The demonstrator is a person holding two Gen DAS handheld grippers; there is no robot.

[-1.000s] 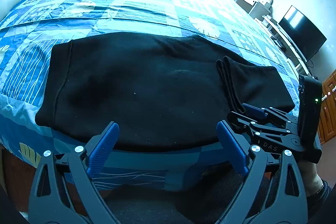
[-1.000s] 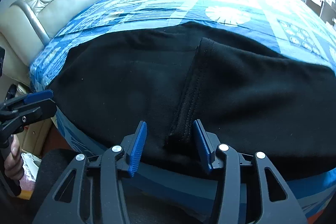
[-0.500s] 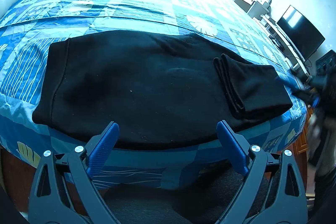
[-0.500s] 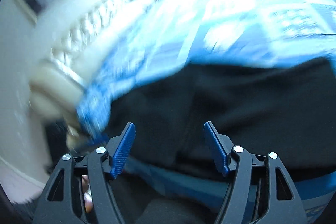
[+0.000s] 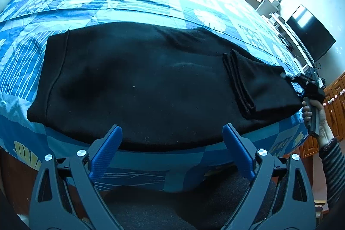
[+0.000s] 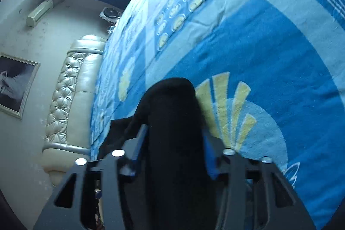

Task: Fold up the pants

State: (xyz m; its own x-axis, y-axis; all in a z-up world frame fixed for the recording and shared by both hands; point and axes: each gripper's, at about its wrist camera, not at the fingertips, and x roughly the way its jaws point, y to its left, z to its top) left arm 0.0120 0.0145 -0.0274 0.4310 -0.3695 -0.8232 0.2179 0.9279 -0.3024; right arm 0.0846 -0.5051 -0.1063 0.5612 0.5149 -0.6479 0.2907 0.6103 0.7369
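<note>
1. The black pants (image 5: 151,83) are laid flat across the near edge of the bed (image 5: 138,3), on top of the blue patchwork bedspread (image 5: 120,14). The waistband end sits toward the headboard (image 6: 71,100) side, and the leg end points toward the TV (image 5: 310,33) side.

2. The leg end has been doubled back over the pants, so a stacked fold edge (image 5: 237,83) with layered hems is seen lying on top of the main body of the fabric.

3. The left gripper (image 5: 170,154) is held just off the near edge of the bed, below the pants. Its blue pads are spread wide apart, and nothing is caught between them; no fabric is touched.

4. The right gripper (image 5: 290,82) is seen at the far leg end of the pants, by the bed corner nearest the TV, gripped by a hand (image 5: 314,113) in a striped sleeve (image 5: 332,167).

5. In the right wrist view, a thick roll of black fabric is clamped between the right gripper's fingers (image 6: 138,143). Its jaws have just been closing, and they're pinched onto that bunched fold, with the bedspread's yellow fan print (image 6: 226,105) right behind it.

6. That view is rolled sideways, so the headboard and a framed picture (image 6: 15,85) on the wall are shown tilted, way off beyond the pants.
</note>
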